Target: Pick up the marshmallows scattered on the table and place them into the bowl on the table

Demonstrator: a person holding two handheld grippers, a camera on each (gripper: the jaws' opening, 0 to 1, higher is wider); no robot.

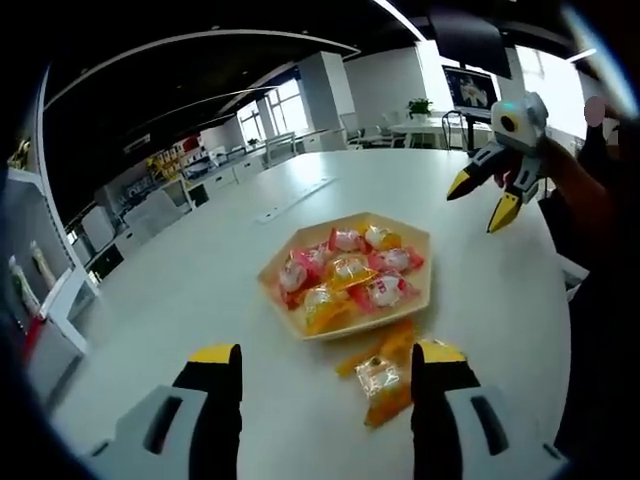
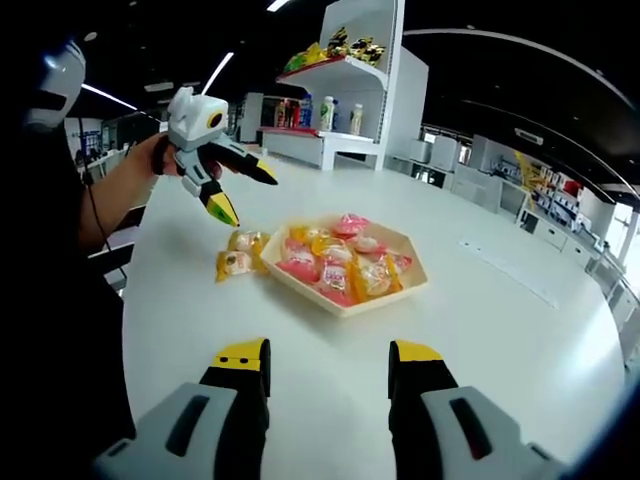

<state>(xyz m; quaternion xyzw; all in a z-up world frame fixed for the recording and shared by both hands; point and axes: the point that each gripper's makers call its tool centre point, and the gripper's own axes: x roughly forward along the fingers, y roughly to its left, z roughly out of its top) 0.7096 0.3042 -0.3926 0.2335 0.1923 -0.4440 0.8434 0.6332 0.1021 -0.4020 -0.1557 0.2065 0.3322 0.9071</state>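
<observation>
Two wrapped marshmallows (image 1: 380, 378) just outside one hexagonal bowl (image 1: 345, 330), both jaws agape.

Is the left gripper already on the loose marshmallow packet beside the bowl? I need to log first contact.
Apart. In the right gripper view the left gripper hangs open above the marshmallow packet, with bare table showing between its tips and the wrapper.

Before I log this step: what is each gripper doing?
Left gripper: open, holding nothing.
Right gripper: open, holding nothing.
</observation>
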